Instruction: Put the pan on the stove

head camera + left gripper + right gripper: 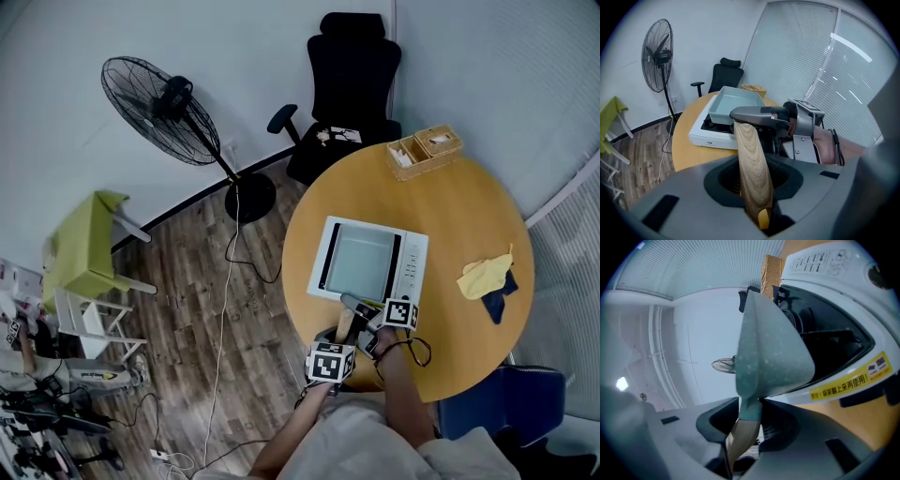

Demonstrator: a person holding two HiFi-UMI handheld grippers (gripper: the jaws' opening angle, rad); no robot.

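A square pale green pan (pixel 361 261) lies over the black burner area of the white stove (pixel 413 272) on the round wooden table (pixel 469 216); whether it rests there or hovers I cannot tell. Its wooden handle (pixel 346 322) points toward me. My left gripper (pixel 339 339) is shut on the wooden handle (pixel 752 164). My right gripper (pixel 371 324) is shut on the handle's grey-green neck, close to the pan (pixel 771 348). The left gripper view shows the pan (pixel 733 103) on the stove (pixel 712 138), with the right gripper (pixel 801 126) beside the handle.
A wicker box (pixel 425 150) stands at the table's far edge. A yellow cloth (pixel 485 277) and a dark cloth (pixel 498 300) lie at the right. Off the table are a black office chair (pixel 342 84), a standing fan (pixel 169 112) and a green stool (pixel 84 248).
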